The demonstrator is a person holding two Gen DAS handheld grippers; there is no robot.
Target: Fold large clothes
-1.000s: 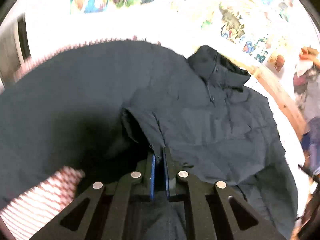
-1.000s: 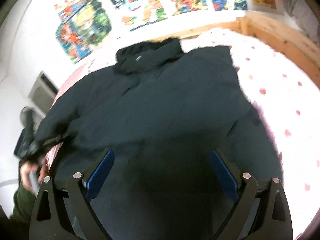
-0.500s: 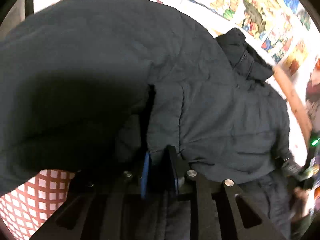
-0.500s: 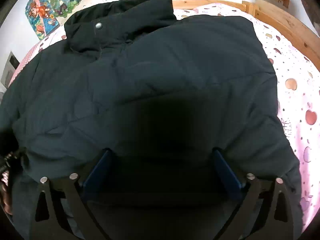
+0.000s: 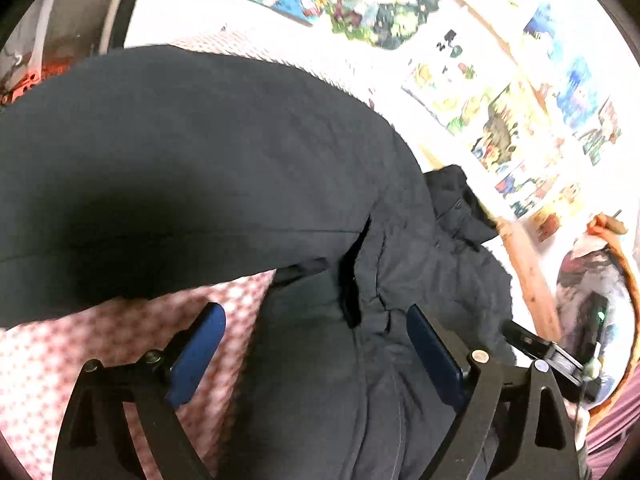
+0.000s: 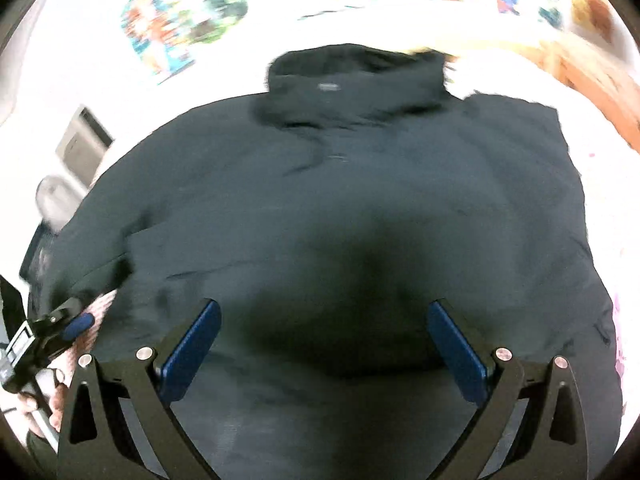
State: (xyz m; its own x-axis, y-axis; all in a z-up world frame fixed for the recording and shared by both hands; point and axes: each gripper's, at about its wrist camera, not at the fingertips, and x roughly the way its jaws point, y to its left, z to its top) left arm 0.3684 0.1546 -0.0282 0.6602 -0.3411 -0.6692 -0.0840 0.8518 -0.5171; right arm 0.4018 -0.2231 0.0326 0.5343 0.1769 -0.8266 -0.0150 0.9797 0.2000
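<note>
A large dark puffer jacket [image 6: 360,200] lies spread on the bed, collar [image 6: 352,80] at the far end. In the left wrist view a sleeve [image 5: 200,168] is folded across the jacket body [image 5: 420,280]. My left gripper [image 5: 316,340] hovers over the jacket's edge with its jaws opening; fabric lies below them, but neither pad presses on it. My right gripper [image 6: 324,340] stands open wide above the jacket's lower middle and holds nothing. The left gripper [image 6: 68,324] also shows at the jacket's left edge in the right wrist view.
A red-and-white checked sheet [image 5: 100,344] shows beside the jacket on the left, a pink patterned sheet [image 6: 618,320] on the right. A wooden bed frame [image 5: 532,276] runs along the far side under a wall of colourful posters [image 5: 500,128]. A person's hand [image 6: 36,400] holds the left tool.
The left gripper went from shut on a fold of the jacket to wide open, letting it go, and rolled and shifted sideways. The right gripper stayed open and drew back from the collar.
</note>
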